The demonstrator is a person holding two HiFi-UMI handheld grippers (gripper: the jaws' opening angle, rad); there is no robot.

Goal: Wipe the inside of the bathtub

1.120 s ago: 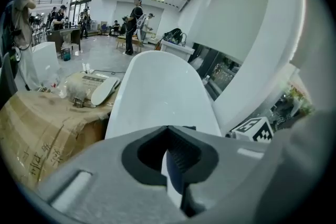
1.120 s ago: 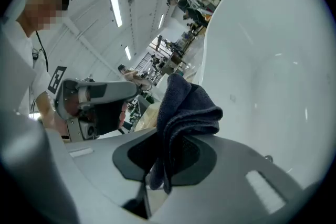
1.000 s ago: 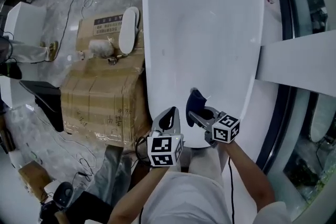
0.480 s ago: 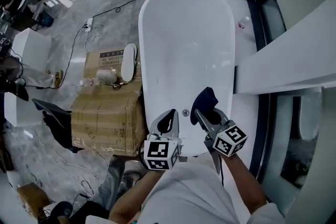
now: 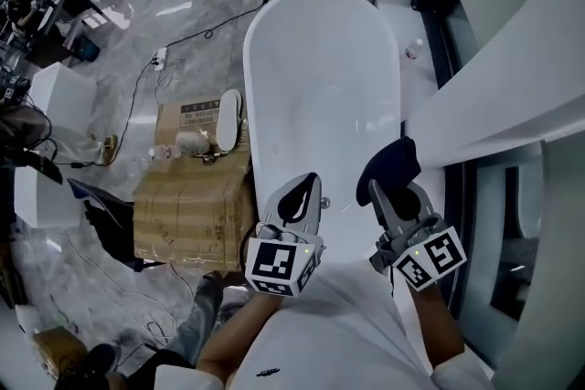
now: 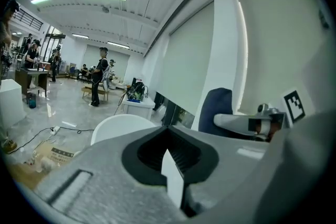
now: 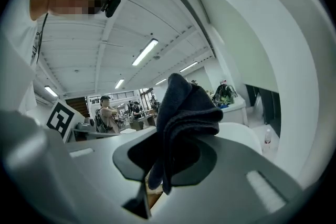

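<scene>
Head view, steeply down onto a long white bathtub (image 5: 320, 59) standing on a grey marbled floor (image 5: 183, 23), with a cardboard box (image 5: 187, 196) just beside its left wall. Right hand-held gripper (image 5: 394, 189) pinching a dark blue cloth (image 5: 390, 162), jaws pressed onto its lower folds, the rest bunched in a loose crest above them; positioned over the tub's right rim at the near end, apparently lifted clear of the enamel. Left hand-held gripper (image 5: 302, 193) pressed together on nothing, hovering over the near left part of the basin; confirmed in the left gripper view, closed with no gap. Right gripper view: cloth (image 7: 184, 113) draped down between the jaws, thick and folded over itself, room and ceiling lights behind, so aimed outward rather than at the tub. Judged step: bringing the cloth down to the inner wall to begin a stroke. To do it well: tip the right hand-held gripper downward to lead with the bunched crest, not the hard jaw tips; press lightly and flat; sweep in long overlapping passes along the curve, from rim toward the bottom of the basin; keep the pinch firm against the drag of a loose fold pulling free; hold the empty left hand-held gripper off the surface and out of the sweep.
</scene>
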